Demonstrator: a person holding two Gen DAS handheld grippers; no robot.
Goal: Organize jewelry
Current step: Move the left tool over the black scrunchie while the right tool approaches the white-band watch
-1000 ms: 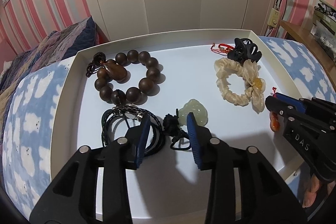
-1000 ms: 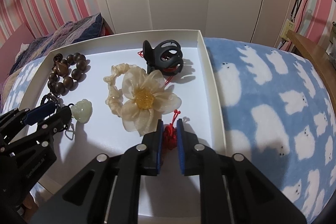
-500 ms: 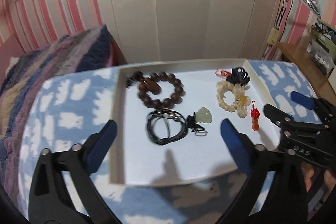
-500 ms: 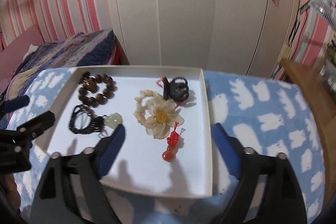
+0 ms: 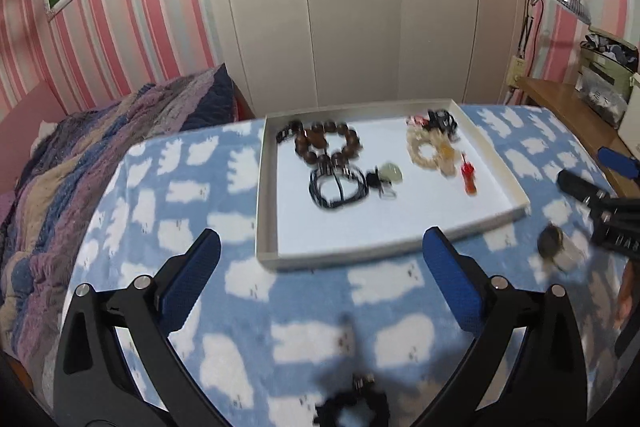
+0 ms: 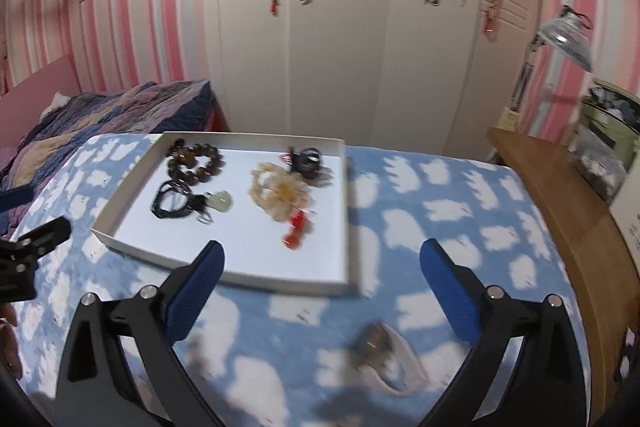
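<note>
A white tray [image 5: 267,211] [image 6: 346,227] lies on the cloud-print blanket. In it are a brown bead bracelet [image 5: 326,143] [image 6: 196,161], a black cord necklace [image 5: 338,187] [image 6: 174,205] with a pale green pendant [image 5: 390,171] [image 6: 220,203], a cream flower scrunchie [image 5: 430,149] [image 6: 280,193], a black claw clip [image 5: 440,119] [image 6: 306,161] and a red-orange charm [image 5: 468,179] [image 6: 294,233]. My left gripper [image 5: 320,271] is open and empty, in front of the tray. My right gripper [image 6: 320,277] is open and empty, at the tray's near right corner.
A dark scrunchie [image 5: 352,407] lies on the blanket [image 5: 180,195] near me. A small blurred bagged item [image 5: 560,247] [image 6: 384,355] lies right of the tray. A wooden desk [image 6: 560,195] stands on the right, a striped quilt [image 5: 60,167] on the left, wardrobe doors [image 5: 360,27] behind.
Both grippers opened wide, let go of the red charm and the necklace, and pulled back and up out of the tray. The jewelry stays in the tray.
</note>
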